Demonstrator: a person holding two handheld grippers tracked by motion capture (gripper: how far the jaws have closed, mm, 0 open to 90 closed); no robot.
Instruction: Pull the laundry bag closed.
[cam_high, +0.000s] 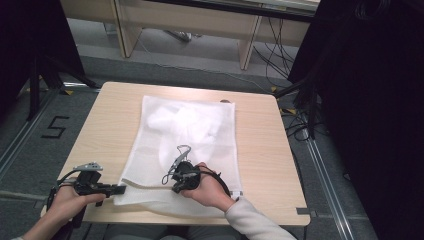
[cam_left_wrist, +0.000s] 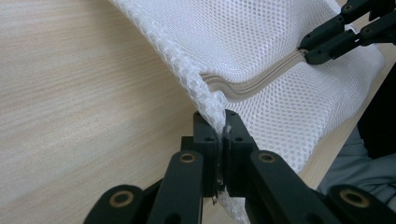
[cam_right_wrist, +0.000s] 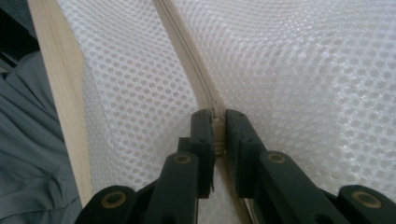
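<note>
Pale wood worktop (cam_high: 260, 145) carries a white mesh laundry bag (cam_high: 200, 130), spread to its near edge. Soft, light, limp mesh is judged best held at seams: left gripper (cam_left_wrist: 222, 122) is clamped on the corner, right gripper (cam_right_wrist: 217, 130) on the zipper slider (cam_right_wrist: 216, 126).

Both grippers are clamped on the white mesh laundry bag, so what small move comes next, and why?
Probably draw the right gripper, shut on the zipper pull, along the beige zipper away from the left gripper, which pins the white mesh laundry bag corner taut.
</note>
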